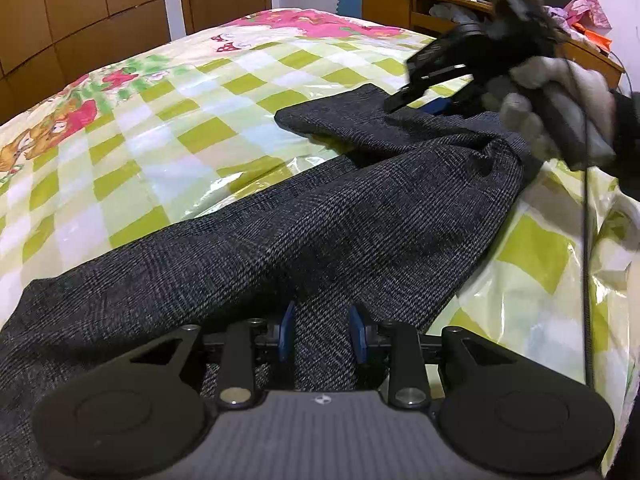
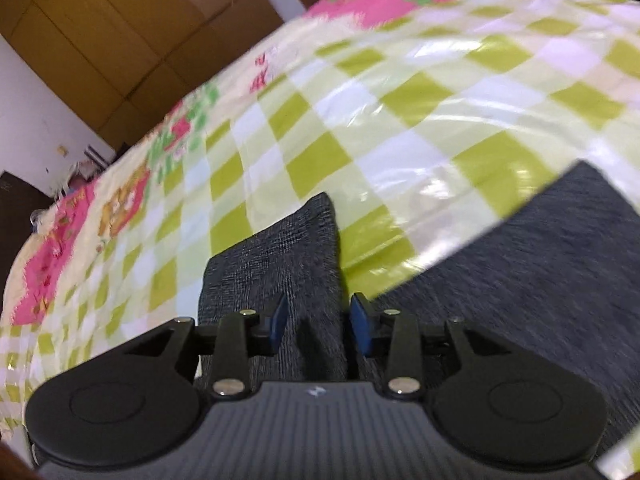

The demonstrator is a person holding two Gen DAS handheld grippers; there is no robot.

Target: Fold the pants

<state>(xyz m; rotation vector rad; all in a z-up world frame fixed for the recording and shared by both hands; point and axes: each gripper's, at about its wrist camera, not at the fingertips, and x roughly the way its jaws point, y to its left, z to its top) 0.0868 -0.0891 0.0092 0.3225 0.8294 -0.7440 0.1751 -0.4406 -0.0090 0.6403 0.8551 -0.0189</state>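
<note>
Nearest, the left claw (image 1: 322, 334) sits with its pads parted over the dark grey pants (image 1: 280, 240), gripping nothing. The pants sprawl unfolded across the checked bed (image 1: 160, 120). Farther along, the right claw (image 2: 318, 324), also parted, hovers above one leg; folding looks barely begun.

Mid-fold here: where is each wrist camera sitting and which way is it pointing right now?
Left wrist view: on the left gripper, low over the pants, facing along them across the bed toward a door; the gloved right hand with the right gripper shows.
Right wrist view: on the right gripper, tilted, over a pant leg, facing the bed and wardrobe; blurred.
Shared: pants, checkered bedcover.
</note>
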